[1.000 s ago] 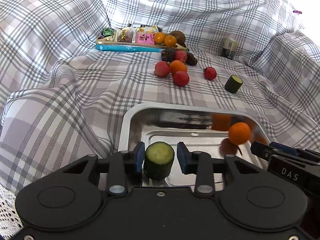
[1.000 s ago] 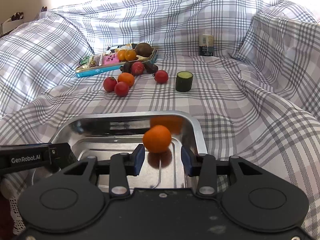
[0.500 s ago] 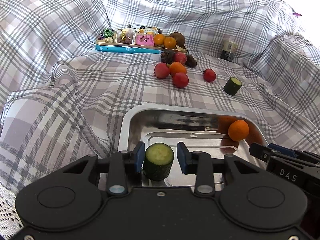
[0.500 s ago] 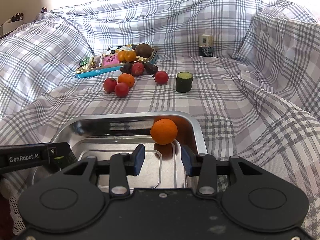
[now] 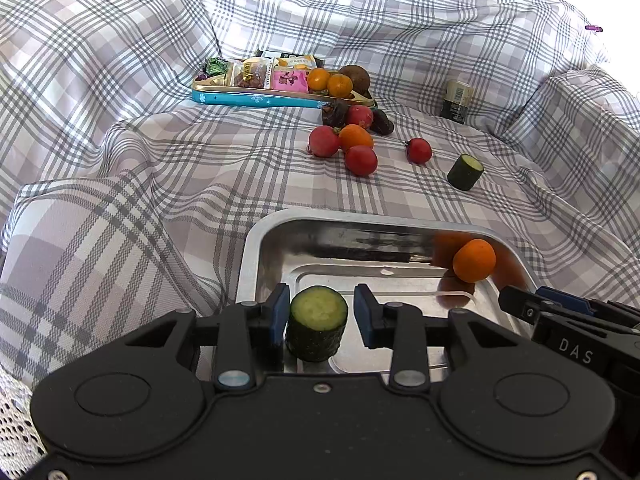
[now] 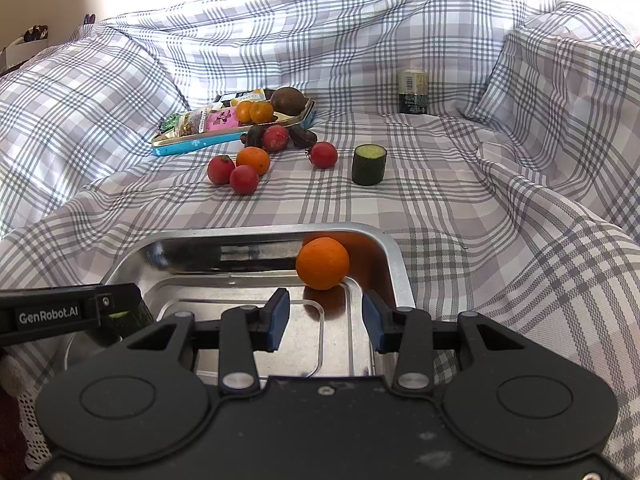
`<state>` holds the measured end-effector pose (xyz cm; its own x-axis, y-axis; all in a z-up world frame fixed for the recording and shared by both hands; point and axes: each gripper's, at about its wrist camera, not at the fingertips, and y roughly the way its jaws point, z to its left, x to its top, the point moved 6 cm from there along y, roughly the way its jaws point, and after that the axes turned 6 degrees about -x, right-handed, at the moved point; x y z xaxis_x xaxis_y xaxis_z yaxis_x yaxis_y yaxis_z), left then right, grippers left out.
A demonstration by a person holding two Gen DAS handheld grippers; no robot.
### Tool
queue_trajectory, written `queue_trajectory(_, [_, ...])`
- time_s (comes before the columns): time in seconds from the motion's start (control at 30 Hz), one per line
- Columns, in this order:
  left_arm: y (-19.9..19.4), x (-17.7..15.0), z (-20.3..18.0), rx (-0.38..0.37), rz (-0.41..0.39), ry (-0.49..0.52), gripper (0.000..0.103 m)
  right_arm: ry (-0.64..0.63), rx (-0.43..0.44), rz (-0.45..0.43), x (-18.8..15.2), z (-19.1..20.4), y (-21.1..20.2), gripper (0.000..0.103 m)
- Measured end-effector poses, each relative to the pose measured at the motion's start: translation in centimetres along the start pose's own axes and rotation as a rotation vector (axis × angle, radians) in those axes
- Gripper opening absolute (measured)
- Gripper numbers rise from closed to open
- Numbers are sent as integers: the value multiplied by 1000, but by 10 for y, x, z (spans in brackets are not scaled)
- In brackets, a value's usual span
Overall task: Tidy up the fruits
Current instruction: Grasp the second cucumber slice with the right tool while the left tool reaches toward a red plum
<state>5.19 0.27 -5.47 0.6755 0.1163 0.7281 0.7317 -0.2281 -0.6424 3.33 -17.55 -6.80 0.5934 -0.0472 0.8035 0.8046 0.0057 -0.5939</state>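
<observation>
Orange (image 6: 322, 263) in steel tray (image 6: 394, 258), right tool (image 6: 325, 318) spread, cucumber chunk (image 6: 369, 164) beyond

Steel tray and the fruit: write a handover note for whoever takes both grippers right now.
Left gripper: open. The dark green cucumber chunk stands between its fingers at the near left of the shiny steel tray, with a slight gap on one side.
Right gripper: open and empty, over the tray.
Done: the cucumber chunk and the small round orange fruit are in the tray, the fruit in the far right corner.
Left: on the checked cloth, a second cucumber chunk, four round red fruits, one orange fruit and some dark pieces.
</observation>
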Motion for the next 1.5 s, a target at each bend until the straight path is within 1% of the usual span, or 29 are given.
queue_trajectory(0.33, [-7,5,2,17,-39,-4,45,2,2,-10,1,-1,-4,42])
queue_trajectory(0.47, [-14,8,4,27,-71,-20,45,4,2,-31,3,-3,-11,42])
queue_trajectory(0.57, [-16,11,6,24,-73,-37,45,23,8,-34,6,-5,-13,42])
queue_trajectory(0.77, [-13,18,11,46,-57,-77,45,94,20,20,14,-14,-4,42])
queue_trajectory(0.87, [-10,25,11,55,-45,-65,44,114,23,35,26,-19,3,42])
queue_trajectory(1.0, [-3,40,5,65,-36,0,44,108,15,7,52,-20,13,42])
queue_trajectory(1.13, [10,60,1,51,-32,33,44,98,4,-17,78,-17,29,42])
queue_trajectory(1.33, [37,89,1,36,-18,70,44,72,-54,-40,110,-27,64,42])
queue_trajectory(1.5, [61,106,-2,23,-1,95,44,72,-100,-19,129,-41,102,42])
